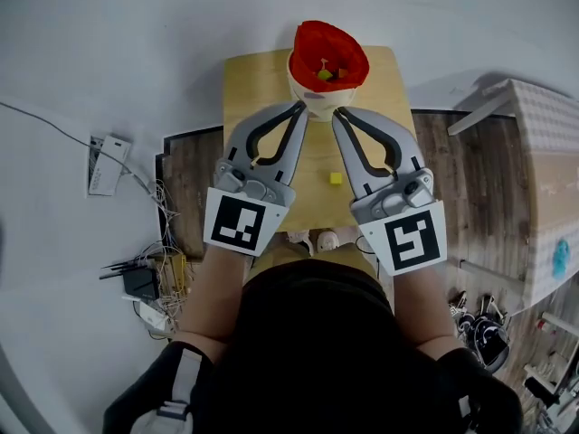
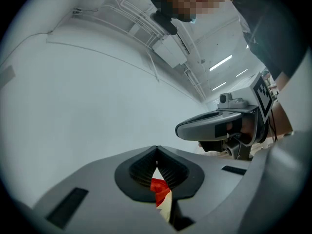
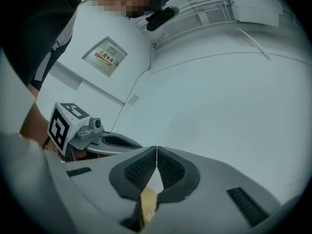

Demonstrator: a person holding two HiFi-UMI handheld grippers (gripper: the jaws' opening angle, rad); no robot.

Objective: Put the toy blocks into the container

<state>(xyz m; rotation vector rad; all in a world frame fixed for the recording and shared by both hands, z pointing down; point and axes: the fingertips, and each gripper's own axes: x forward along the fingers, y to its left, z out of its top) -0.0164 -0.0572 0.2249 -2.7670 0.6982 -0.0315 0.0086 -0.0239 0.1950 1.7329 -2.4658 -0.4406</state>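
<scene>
Torso (image 1: 308, 342), gripped container (image 1: 306, 48), table (image 1: 258, 84), white floor (image 1: 81, 52)

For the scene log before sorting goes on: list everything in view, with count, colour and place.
Container: one, cream with red lining, far end of the table, small pieces inside.
Toy block: one, yellow, on the table between the grippers.
Table: one, light wood, ahead of the person.
White box: one, floor at left.
Cables: a tangle, floor at lower left.
Left gripper: grey, shut, tip by the container's base.
Right gripper: grey, shut, likewise.
</scene>
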